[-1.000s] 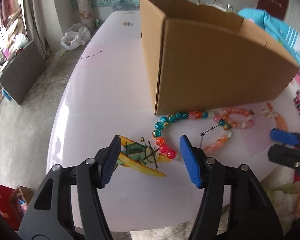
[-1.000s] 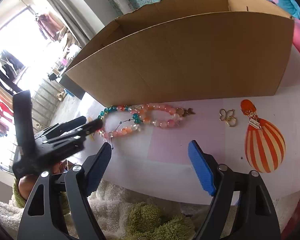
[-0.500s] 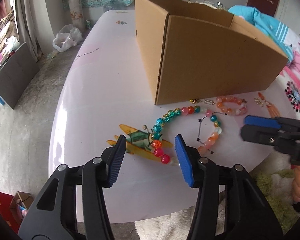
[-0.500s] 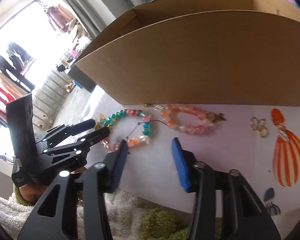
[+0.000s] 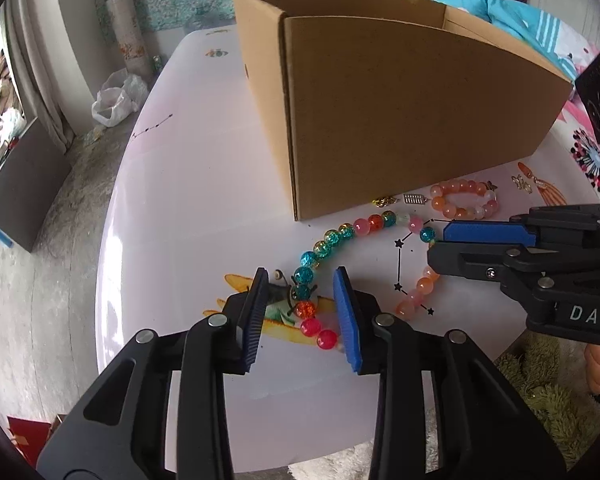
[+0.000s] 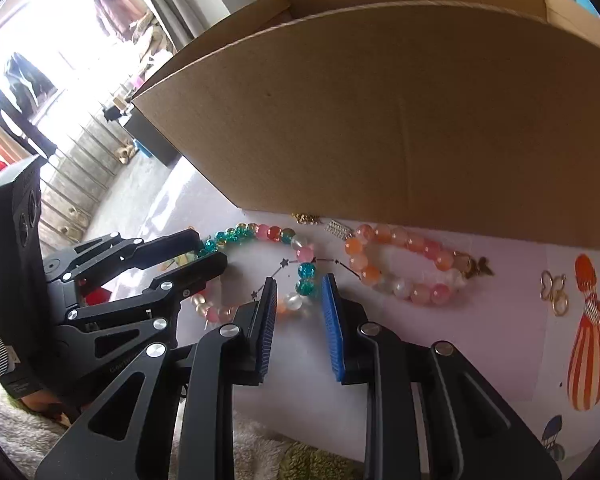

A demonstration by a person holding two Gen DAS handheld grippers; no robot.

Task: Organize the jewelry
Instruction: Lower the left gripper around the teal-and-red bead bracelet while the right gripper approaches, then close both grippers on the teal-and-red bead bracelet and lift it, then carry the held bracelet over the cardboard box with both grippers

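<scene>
Left gripper (image 5: 302, 308), jaws narrowly parted, straddles the red end of the multicolour bracelet (image 5: 342, 234) lying on the worktop (image 5: 188, 208) in front of the box (image 5: 400, 120). Right gripper (image 6: 298, 312), also narrowly parted, frames that bracelet's teal and white beads, with the orange bracelet (image 6: 400, 264) lying nearer the box.

The box (image 5: 400, 120) is matt brown cardboard with a rough torn rim. The table (image 5: 188, 184) is glossy and smooth. The beads (image 5: 332, 238) look like shiny crackled glass, the pink bracelet (image 6: 404, 268) milky and polished. Gripper (image 5: 300, 312) arms are matt black plastic with metal rivets; the pads (image 6: 334, 328) are ribbed blue rubber. The rug (image 5: 540, 384) is shaggy cloth.
</scene>
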